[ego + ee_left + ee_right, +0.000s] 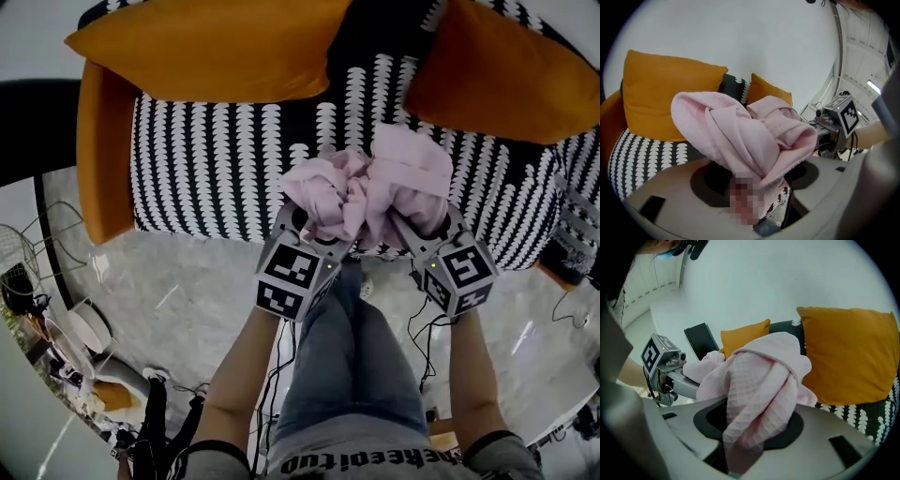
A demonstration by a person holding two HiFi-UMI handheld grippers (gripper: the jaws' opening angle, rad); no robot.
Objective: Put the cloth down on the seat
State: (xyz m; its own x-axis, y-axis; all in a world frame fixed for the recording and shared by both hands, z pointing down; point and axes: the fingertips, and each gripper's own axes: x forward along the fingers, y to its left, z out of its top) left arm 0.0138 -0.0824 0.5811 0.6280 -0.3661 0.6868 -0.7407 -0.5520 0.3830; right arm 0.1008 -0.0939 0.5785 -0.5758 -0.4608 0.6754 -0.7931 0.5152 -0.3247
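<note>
A bunched pink cloth (370, 192) is clamped between the jaws of the left gripper (314, 236) and right gripper (417, 236), held above the patterned seat (216, 169).

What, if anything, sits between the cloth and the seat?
Nothing visible. The left gripper and right gripper hold the pink cloth over the seat's front edge; the seat ahead is bare, orange cushions sit at its back.
</note>
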